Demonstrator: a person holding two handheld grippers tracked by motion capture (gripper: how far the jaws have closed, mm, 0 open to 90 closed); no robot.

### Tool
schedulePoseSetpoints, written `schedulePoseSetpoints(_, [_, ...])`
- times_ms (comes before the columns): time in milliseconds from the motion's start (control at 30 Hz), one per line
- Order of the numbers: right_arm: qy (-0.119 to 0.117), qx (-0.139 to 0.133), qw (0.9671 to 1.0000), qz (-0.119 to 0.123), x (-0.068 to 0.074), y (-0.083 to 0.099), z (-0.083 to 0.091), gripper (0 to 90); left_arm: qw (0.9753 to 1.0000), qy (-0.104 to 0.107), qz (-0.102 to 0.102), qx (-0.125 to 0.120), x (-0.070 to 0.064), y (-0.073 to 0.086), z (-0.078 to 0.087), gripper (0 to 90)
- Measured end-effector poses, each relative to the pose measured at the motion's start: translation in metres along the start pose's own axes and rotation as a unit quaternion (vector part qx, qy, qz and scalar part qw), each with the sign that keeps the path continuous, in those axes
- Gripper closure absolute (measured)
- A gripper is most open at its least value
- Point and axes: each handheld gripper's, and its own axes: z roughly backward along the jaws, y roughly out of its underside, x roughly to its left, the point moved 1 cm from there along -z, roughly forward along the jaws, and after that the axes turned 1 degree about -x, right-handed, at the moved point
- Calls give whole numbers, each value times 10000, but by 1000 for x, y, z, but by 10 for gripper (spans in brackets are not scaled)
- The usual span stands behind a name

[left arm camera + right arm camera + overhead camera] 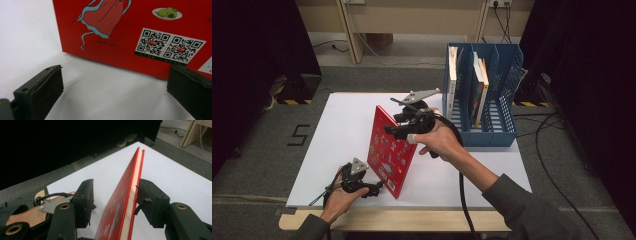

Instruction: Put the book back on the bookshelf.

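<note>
The white bench (337, 130) carries a blue file rack (492, 95) at its far right, with 3 compartments; several books (479, 87) already stand in it. The red book (388, 150) stands on its lower edge near the bench centre, well apart from the rack. It leans slightly, its long axis runs from the near bench edge toward the far edge, and its printed cover faces left. Judged progress: the book is raised upright but not yet carried to the rack; lifting and slotting remain. The right gripper (113, 195) straddles the upper edge, fingers spread, 1 on each side, not yet clamped. The left gripper (113, 90) rests low on the bench just beside the cover's bottom corner, fingers spread and holding nothing
</note>
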Motion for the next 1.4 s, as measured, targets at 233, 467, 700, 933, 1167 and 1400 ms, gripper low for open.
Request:
schedulePoseSetpoints(233, [-310, 750, 9967, 24, 8, 9, -20, 492, 10000, 56, 41, 2, 2, 1, 0, 0])
schedulePoseSetpoints(467, [-218, 1129, 9934, 44, 2, 6, -21, 574, 10000, 17, -4, 42, 5, 2, -2, 15])
schedulePoseSetpoints(700, [-7, 1476, 9889, 156, -3, 1, -21, 680, 10000, 68, -23, -6, 4, 3, -1, 47])
schedulePoseSetpoints(933, [-25, 1534, 9881, 49, -10, 0, -19, 722, 9999, 100, 27, -41, 7, 3, 2, 112])
schedulePoseSetpoints(1167, [-102, 1605, 9869, 142, -12, 1, -6, 741, 9999, 43, 93, -81, 15, 5, 4, 147])
schedulePoseSetpoints(1400, [168, 1740, 9844, 192, -24, 10, 25, 756, 9999, -45, 163, -32, 23, 6, 6, 147])
